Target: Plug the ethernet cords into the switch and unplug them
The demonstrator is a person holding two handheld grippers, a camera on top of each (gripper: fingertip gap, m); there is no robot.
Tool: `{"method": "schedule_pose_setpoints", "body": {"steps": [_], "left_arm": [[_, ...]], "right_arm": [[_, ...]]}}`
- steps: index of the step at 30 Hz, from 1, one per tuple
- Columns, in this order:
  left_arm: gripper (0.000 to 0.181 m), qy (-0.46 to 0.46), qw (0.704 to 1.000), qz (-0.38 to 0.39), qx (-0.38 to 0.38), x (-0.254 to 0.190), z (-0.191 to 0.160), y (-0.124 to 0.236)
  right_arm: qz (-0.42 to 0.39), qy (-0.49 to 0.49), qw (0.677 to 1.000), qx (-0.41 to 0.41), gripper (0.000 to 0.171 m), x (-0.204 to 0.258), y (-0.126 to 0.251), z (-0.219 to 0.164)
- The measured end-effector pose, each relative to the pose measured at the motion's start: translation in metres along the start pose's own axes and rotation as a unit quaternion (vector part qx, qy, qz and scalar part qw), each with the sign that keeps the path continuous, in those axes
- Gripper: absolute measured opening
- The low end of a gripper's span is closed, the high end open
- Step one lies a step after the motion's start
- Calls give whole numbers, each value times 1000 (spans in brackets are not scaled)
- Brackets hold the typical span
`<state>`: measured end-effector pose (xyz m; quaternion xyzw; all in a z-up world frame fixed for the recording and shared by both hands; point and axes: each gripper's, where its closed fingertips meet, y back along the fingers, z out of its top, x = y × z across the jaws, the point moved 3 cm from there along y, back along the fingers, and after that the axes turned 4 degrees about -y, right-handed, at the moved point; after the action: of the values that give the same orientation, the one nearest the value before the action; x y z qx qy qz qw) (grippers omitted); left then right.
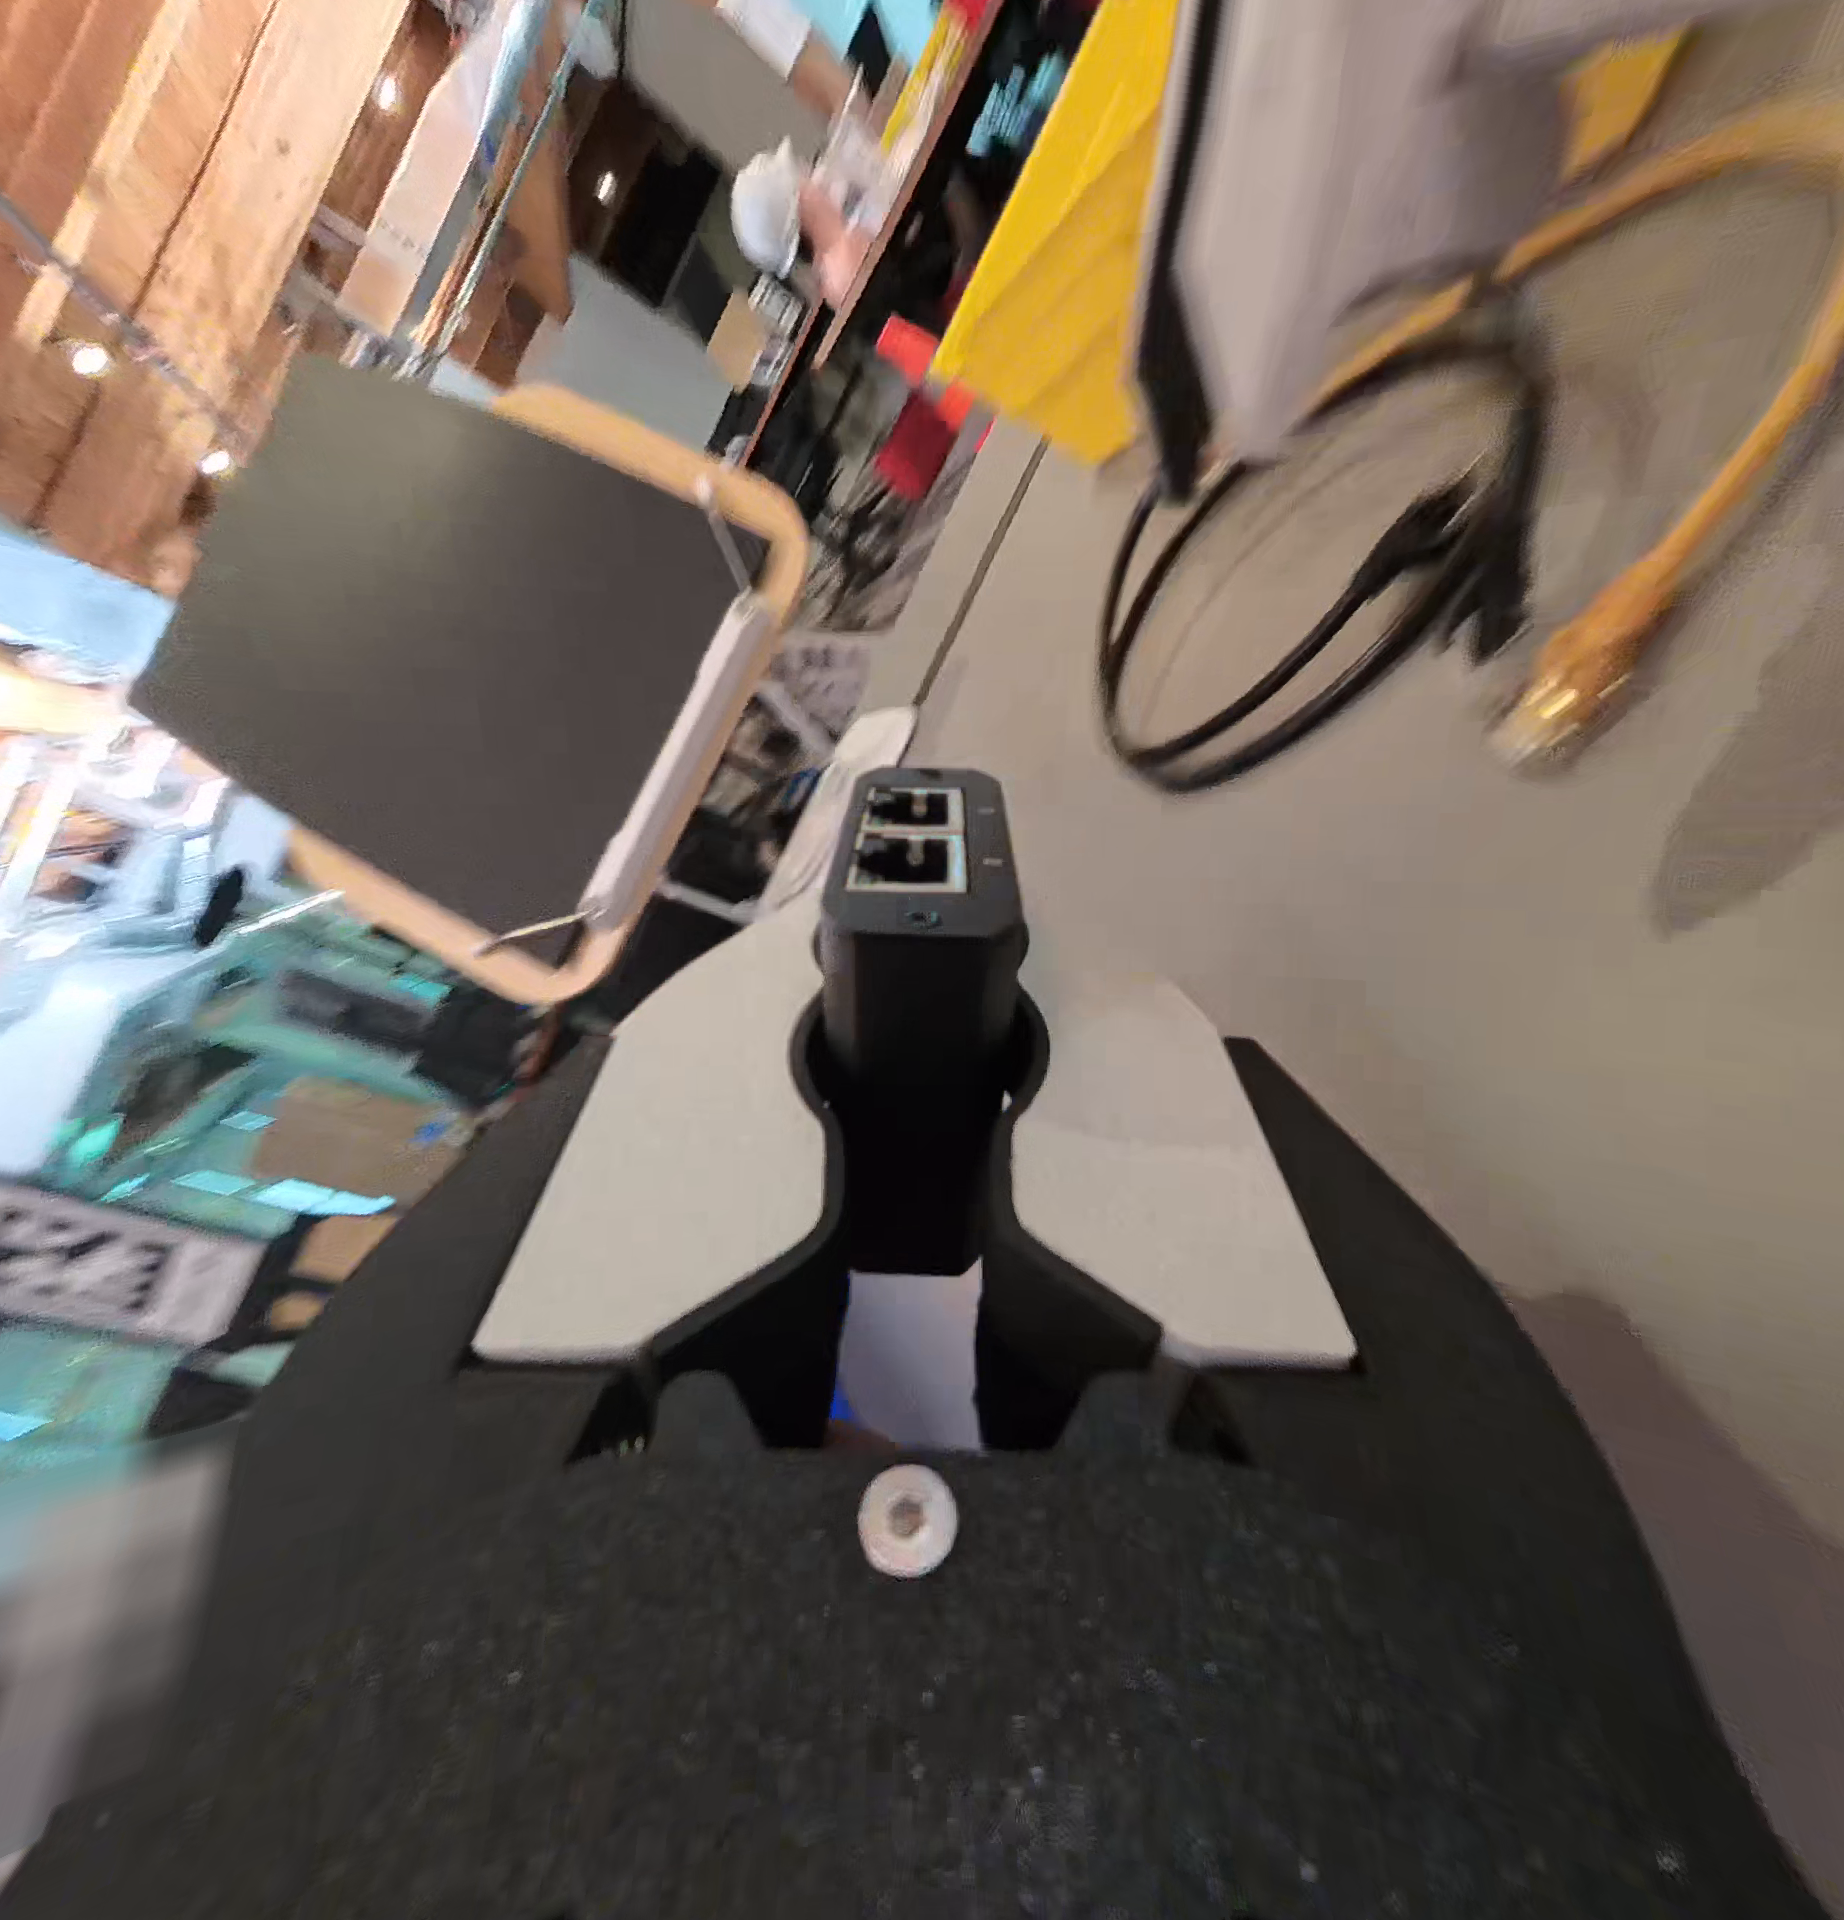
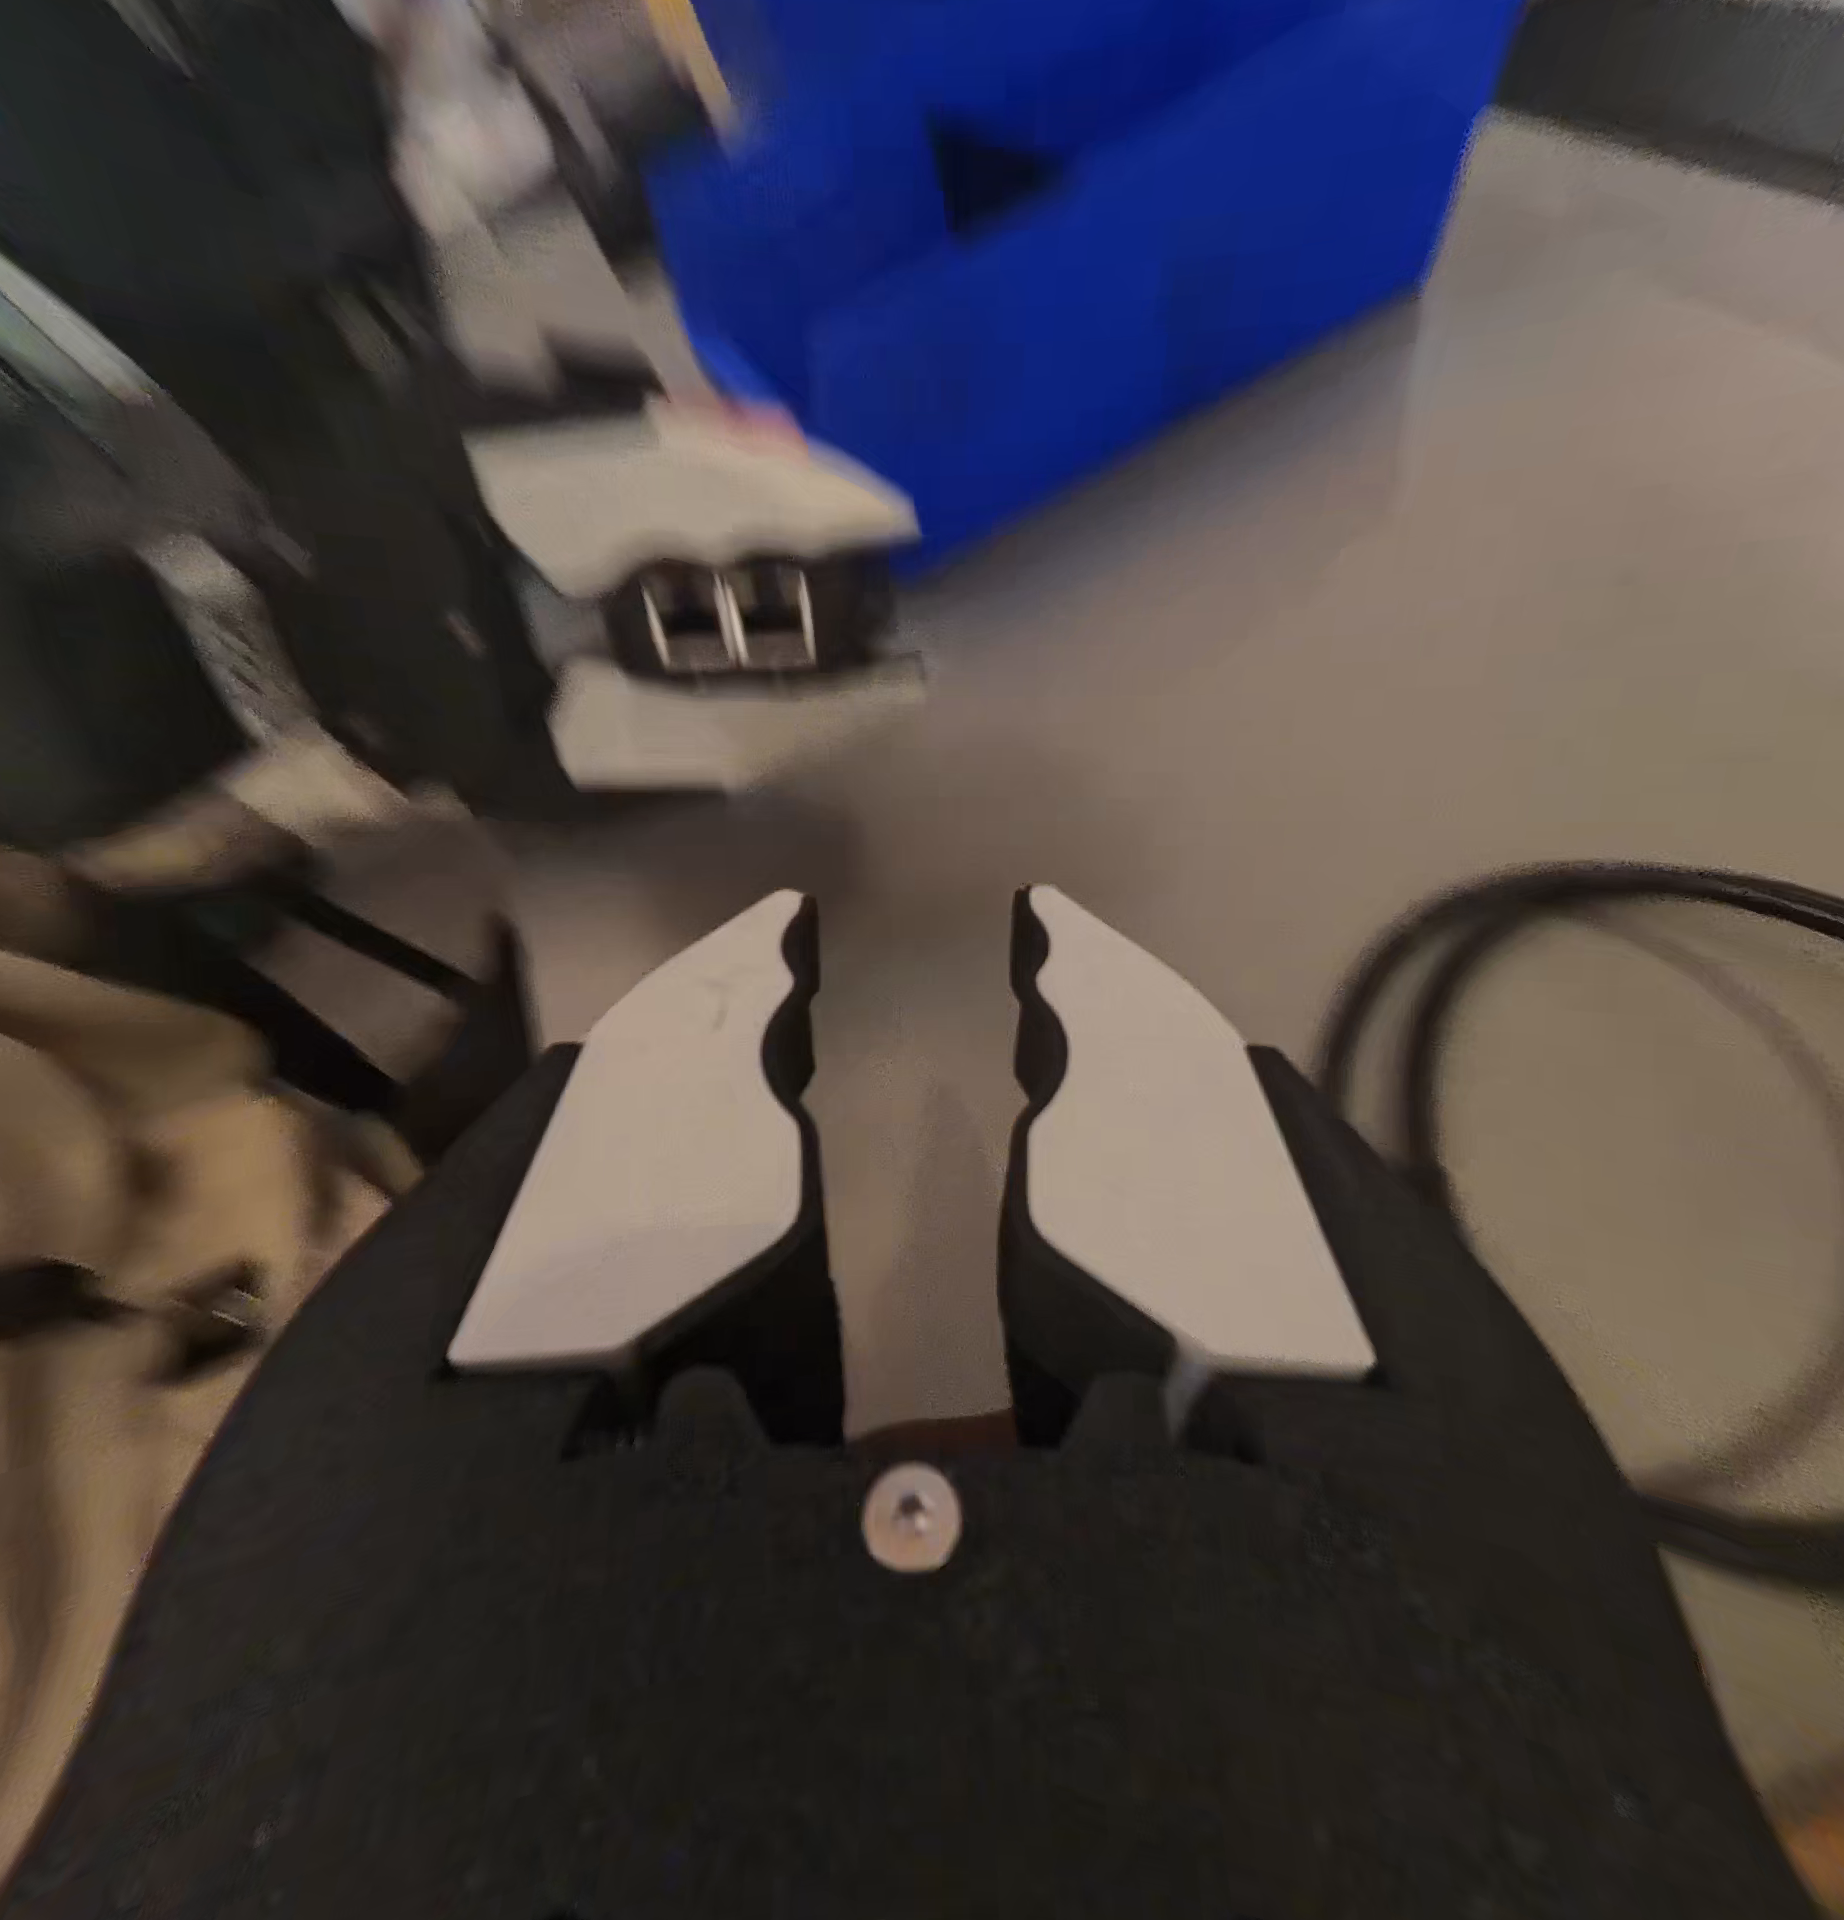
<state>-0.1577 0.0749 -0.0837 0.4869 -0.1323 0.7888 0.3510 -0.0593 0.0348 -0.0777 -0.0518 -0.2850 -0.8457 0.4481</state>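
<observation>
In the left wrist view my left gripper [image 1: 923, 997] is shut on a small black switch [image 1: 918, 966]. The switch's end with its two empty ethernet ports [image 1: 910, 852] points away from me. An orange ethernet cord [image 1: 1728, 416] lies on the grey table at the upper right, with its plug [image 1: 1572, 686] loose. A coiled black cord [image 1: 1313, 623] lies beside it. In the right wrist view my right gripper [image 2: 913, 935] is open and empty above the table. Ahead and to its left is the switch [image 2: 726, 623], held between the left gripper's white fingers [image 2: 689, 499]. The black cord's loop [image 2: 1624, 1143] is on the right.
A yellow bin [image 1: 1063, 260] and a pale box [image 1: 1313, 208] stand at the far side of the grey table [image 1: 1313, 1039]. A dark chair with a wooden rim [image 1: 461, 675] is beyond the table edge. A blue bin [image 2: 1053, 260] stands behind the switch. Blurred tan and black cords [image 2: 118, 1143] lie at the left.
</observation>
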Motion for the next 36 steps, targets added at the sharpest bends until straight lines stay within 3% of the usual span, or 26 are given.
{"method": "schedule_pose_setpoints", "body": {"steps": [2,4,6,9,12,15,18,22,26,29,32,34,36], "left_arm": [[25,53,996,-46,-52,-8,14,4],[25,98,987,-84,-100,-15,27,9],[25,125,973,-115,-155,-19,42,17],[25,128,965,-132,-189,-23,54,21],[26,131,957,-146,-213,-28,64,25],[25,118,959,-148,-209,-34,70,26],[29,126,965,-160,-163,-37,67,25],[38,151,971,-141,-124,-25,55,35],[42,252,954,-163,-21,-28,24,38],[49,362,904,-213,79,-48,-4,40],[50,418,876,-224,94,-47,-15,39],[48,433,872,-210,92,-41,-21,36],[47,440,868,-208,101,-40,-29,35]], "right_arm": [[88,-70,990,-84,41,10,1,13],[166,-137,970,-117,53,19,-3,12],[214,-180,956,-89,76,29,-11,2],[246,-195,947,-68,87,39,-21,-7],[289,-211,932,-49,90,52,-27,-12],[337,-227,913,-47,63,59,-25,-11],[317,-228,920,-36,63,54,-22,-14],[195,-175,964,-52,62,25,7,5],[-39,-67,994,-82,62,-34,93,58],[-268,-18,962,-45,62,-119,164,84],[-428,-23,900,71,62,-225,206,84],[-451,-52,873,179,62,-285,208,67],[-426,-86,866,246,62,-325,195,49]]}}
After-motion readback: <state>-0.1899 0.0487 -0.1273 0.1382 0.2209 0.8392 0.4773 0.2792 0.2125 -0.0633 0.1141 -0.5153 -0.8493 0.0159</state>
